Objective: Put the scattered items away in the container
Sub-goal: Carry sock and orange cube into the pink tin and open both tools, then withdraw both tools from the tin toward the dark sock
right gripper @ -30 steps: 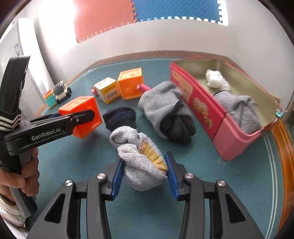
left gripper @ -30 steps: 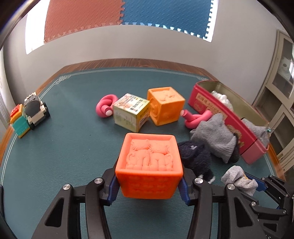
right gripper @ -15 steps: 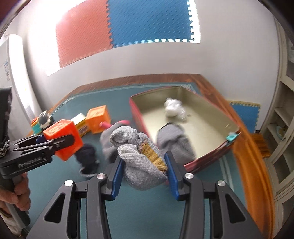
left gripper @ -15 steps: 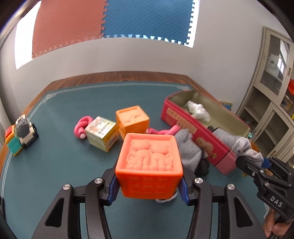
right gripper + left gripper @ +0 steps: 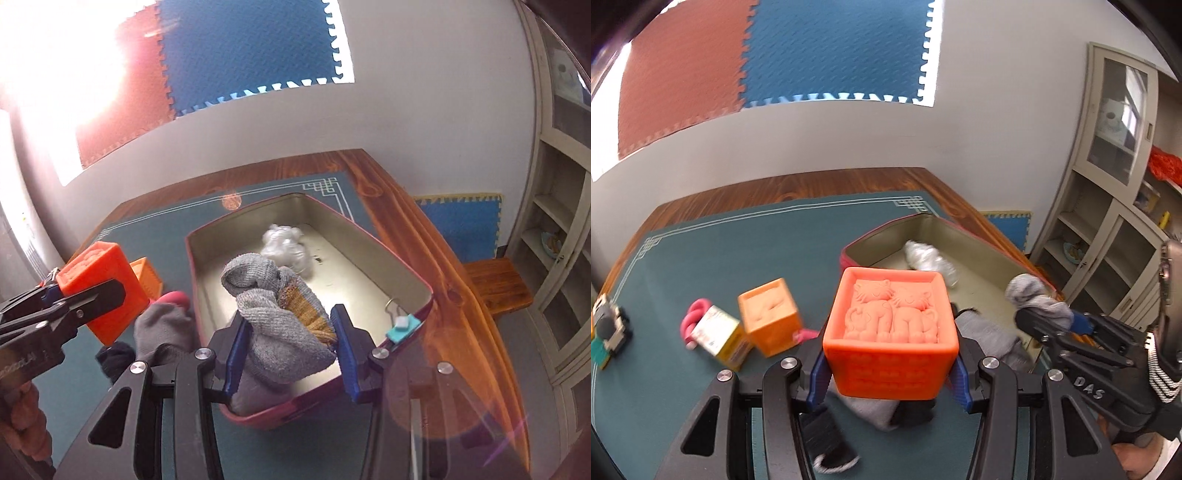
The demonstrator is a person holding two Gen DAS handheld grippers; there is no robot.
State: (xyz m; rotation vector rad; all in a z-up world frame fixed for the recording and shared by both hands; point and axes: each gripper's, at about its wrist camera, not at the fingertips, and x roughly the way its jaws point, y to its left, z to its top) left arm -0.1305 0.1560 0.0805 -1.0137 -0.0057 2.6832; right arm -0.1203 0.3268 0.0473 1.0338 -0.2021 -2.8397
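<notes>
My left gripper [image 5: 890, 380] is shut on an orange toy cube [image 5: 892, 332] with two cats in relief and holds it in the air just left of the red tin [image 5: 886, 236]. My right gripper [image 5: 288, 350] is shut on a rolled grey sock [image 5: 273, 314] with a yellow band and holds it above the near end of the tin [image 5: 424, 291]. A white crumpled bundle [image 5: 284, 247] lies inside the tin. The cube also shows in the right wrist view [image 5: 99, 280]. The sock also shows in the left wrist view [image 5: 1034, 299].
On the green mat [image 5: 720, 258] lie a second orange cube [image 5: 768, 317], a printed box [image 5: 720, 339], a pink ring toy [image 5: 694, 317], a toy car [image 5: 609, 332], grey socks [image 5: 986, 332] and a dark sock [image 5: 827, 443]. A cabinet [image 5: 1108, 221] stands at right.
Both grippers have risen and moved toward the tin with their loads. The right gripper now holds the sock over the tin's near end; the cube has come close to the tin's left side.
</notes>
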